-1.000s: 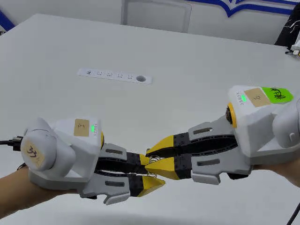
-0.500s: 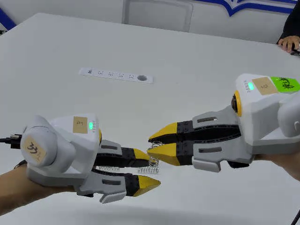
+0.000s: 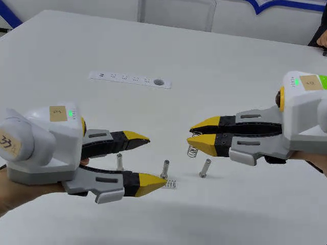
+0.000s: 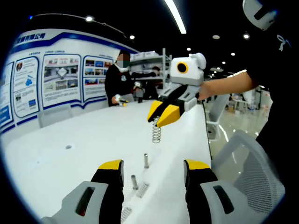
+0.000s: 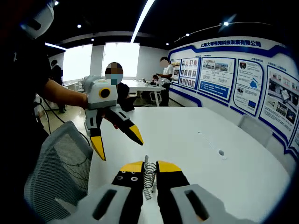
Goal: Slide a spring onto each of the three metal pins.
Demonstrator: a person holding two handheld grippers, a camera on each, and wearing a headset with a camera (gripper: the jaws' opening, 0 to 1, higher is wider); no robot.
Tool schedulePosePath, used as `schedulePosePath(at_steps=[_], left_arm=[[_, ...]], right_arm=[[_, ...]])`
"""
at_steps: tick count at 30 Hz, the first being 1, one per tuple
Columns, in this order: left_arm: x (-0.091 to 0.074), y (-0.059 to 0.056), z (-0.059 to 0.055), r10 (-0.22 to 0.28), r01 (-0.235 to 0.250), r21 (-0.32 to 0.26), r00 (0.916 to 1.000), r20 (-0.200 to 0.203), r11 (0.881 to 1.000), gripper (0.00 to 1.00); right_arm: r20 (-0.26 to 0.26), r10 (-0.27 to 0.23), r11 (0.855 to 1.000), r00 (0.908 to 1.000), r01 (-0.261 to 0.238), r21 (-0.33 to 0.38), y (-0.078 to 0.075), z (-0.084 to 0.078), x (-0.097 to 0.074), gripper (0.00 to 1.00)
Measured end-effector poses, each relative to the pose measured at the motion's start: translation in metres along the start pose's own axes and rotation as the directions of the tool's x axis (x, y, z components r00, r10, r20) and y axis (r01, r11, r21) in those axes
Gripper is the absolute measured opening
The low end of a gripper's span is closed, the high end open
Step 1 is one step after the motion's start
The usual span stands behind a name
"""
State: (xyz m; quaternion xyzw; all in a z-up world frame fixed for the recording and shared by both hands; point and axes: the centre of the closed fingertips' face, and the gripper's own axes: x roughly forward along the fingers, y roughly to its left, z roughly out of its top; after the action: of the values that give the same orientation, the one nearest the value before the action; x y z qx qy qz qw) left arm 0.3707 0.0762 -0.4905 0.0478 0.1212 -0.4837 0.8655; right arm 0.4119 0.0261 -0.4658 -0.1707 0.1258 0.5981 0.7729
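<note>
Three short metal pins stand on the white table (image 3: 214, 76): a left pin (image 3: 119, 161), a middle pin (image 3: 165, 168) and a leaning right pin (image 3: 205, 167). A loose spring (image 3: 170, 183) lies beside the middle pin. My right gripper (image 3: 190, 134) hovers above the pins, shut on a hanging spring (image 3: 192, 151); that spring (image 5: 148, 175) stands between my right gripper's (image 5: 149, 169) jaws. My left gripper (image 3: 154, 159) is open and straddles the left and middle pins. In the left gripper view, my left gripper (image 4: 154, 167) faces two pins (image 4: 145, 160), loose springs (image 4: 142, 189) and the held spring (image 4: 156, 132).
A white power strip (image 3: 127, 80) lies flat farther back on the table. A mesh office chair (image 5: 60, 168) stands at the table's edge. People stand by another table in the background. A hand rests at the far right table corner (image 3: 322, 40).
The grippers were tip to tip over the pins; the right one has drawn back to the right with a spring, and the left has opened and pulled back left, uncovering the pins.
</note>
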Motion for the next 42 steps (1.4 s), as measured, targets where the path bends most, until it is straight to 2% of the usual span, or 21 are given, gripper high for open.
schedulePosePath(at_steps=[4,8,13,16,29,35,39,42], left_arm=[[-0.008,0.012,0.0,0.038,-0.038,-0.016,0.9993,0.005,0.999,0.57],[-0.014,0.022,-0.003,0.08,-0.08,-0.02,0.9968,0.004,0.997,0.6],[-0.019,0.026,-0.009,0.101,-0.102,-0.036,0.9948,-0.005,0.994,0.63],[-0.022,0.029,-0.013,0.114,-0.114,-0.043,0.9934,-0.014,0.993,0.63],[-0.039,0.045,-0.014,0.172,-0.172,-0.07,0.9851,-0.004,0.983,0.72],[-0.051,0.052,-0.018,0.209,-0.209,-0.093,0.9779,-0.008,0.974,0.79],[-0.055,0.054,-0.024,0.221,-0.222,-0.099,0.975,-0.027,0.97,0.82],[-0.056,0.054,-0.026,0.226,-0.229,-0.105,0.9735,-0.033,0.968,0.83]], right_arm=[[-0.008,-0.073,0.995,0.9973,0.073,0.064,-0.023,-0.016,-0.002,0.1],[-0.021,-0.131,0.986,0.9912,0.132,0.098,-0.039,-0.031,-0.003,0.1],[-0.023,-0.195,0.97,0.9805,0.196,0.146,-0.055,-0.047,-0.003,0.1],[-0.043,-0.222,0.961,0.9741,0.226,0.16,-0.062,-0.061,-0.001,0.1],[-0.09,-0.244,0.944,0.9655,0.258,0.206,-0.067,-0.095,0.005,0.1],[-0.095,-0.25,0.936,0.9635,0.266,0.232,-0.068,-0.101,0.006,0.1],[-0.094,-0.25,0.93,0.9636,0.266,0.253,-0.067,-0.105,0.007,0.1],[-0.096,-0.244,0.931,0.9649,0.261,0.255,-0.066,-0.107,0.009,0.1]])
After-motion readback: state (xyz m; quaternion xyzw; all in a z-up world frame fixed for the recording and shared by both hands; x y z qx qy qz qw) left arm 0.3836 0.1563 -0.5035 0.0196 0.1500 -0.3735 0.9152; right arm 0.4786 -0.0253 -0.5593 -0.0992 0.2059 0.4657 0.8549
